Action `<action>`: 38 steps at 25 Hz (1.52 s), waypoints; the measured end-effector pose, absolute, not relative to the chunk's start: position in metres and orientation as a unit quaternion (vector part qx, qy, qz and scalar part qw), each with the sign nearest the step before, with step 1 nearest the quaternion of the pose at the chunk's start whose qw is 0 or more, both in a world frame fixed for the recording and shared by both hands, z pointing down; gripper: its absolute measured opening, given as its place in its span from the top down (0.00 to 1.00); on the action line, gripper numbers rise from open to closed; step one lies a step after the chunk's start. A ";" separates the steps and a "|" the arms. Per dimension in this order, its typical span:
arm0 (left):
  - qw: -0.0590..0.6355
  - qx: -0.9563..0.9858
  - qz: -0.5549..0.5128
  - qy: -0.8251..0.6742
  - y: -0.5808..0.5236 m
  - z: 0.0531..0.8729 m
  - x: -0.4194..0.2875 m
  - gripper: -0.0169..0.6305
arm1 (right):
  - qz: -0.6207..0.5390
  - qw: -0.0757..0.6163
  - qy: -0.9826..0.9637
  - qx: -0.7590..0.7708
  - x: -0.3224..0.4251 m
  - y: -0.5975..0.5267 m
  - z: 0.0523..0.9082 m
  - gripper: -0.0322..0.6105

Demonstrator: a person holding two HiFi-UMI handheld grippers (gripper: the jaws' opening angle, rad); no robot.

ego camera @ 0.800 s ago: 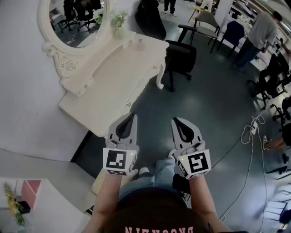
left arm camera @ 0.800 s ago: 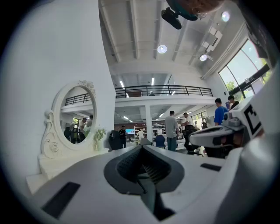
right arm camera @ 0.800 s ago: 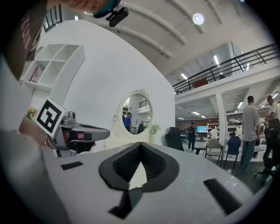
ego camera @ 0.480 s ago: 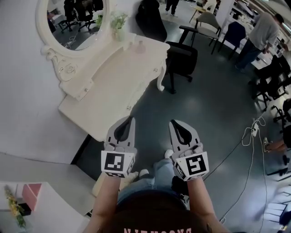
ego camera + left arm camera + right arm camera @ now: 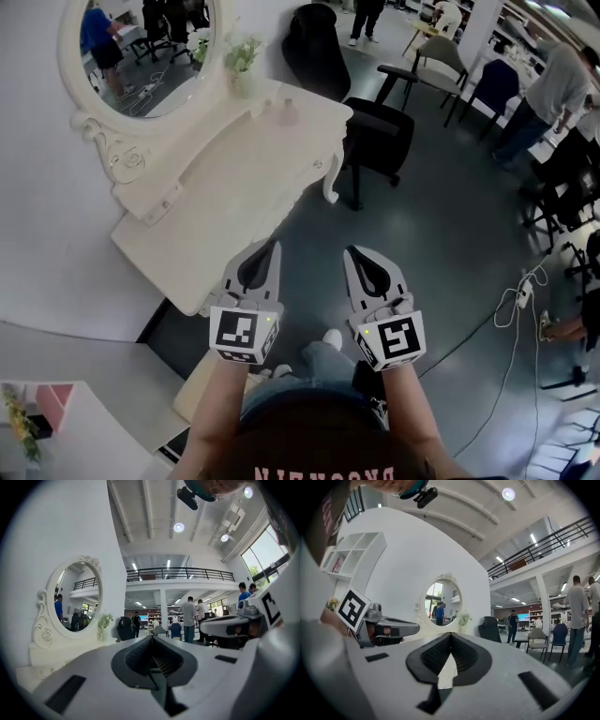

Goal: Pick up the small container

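containers first: the small container (image 5: pixel 287 112) is a pale pink thing standing near the far edge of the white desk (image 5: pixel 216 202), well apart from both of your hand-held grippers. it is too small in the head view to tell what, if anything, is inside. near it, closer to the oval mirror (image 5: pixel 141 47), a pale vase (image 5: pixel 242 82) holds a green sprig (image 5: pixel 242 52). your left hand-held gripper (image 5: pixel 274 246) has its jaws closed together with nothing between them. your right hand-held gripper (image 5: pixel 349 251) is the same, tips meeting and empty. you hold both side by side in front of you, short of the desk and pointing toward it. a black chair (image 5: pixel 380 136) stands just beside the desk's right end. in neither gripper view can you make out the container: each gripper's own body covers the desk top, and only the mirror and the sprig show above it. at the lower left of the head view a pink box (image 5: pixel 52 398) sits near the frame edge, its contents not visible.
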State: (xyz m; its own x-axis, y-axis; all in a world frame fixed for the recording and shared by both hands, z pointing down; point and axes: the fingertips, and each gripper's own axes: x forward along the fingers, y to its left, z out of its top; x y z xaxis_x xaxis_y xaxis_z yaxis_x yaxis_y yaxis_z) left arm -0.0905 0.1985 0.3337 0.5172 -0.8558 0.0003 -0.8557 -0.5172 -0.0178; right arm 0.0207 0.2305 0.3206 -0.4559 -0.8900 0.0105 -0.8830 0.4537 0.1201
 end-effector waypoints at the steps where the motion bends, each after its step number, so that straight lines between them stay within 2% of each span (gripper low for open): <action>1: 0.010 -0.869 -0.004 0.494 0.189 0.331 -0.082 0.97 | -0.050 0.035 -0.854 0.517 0.029 0.221 0.319 0.95; 14: 0.002 -0.833 0.000 0.553 0.117 0.327 -0.013 0.97 | -0.046 0.035 -0.877 0.478 0.121 0.141 0.318 0.95; 25: 0.007 -0.841 -0.018 0.541 0.026 0.336 0.004 0.97 | -0.039 0.026 -0.876 0.480 0.134 0.052 0.330 0.95; 38: -0.031 -0.857 -0.030 0.514 -0.189 0.363 -0.022 0.97 | -0.028 0.053 -0.869 0.491 0.113 -0.164 0.342 0.95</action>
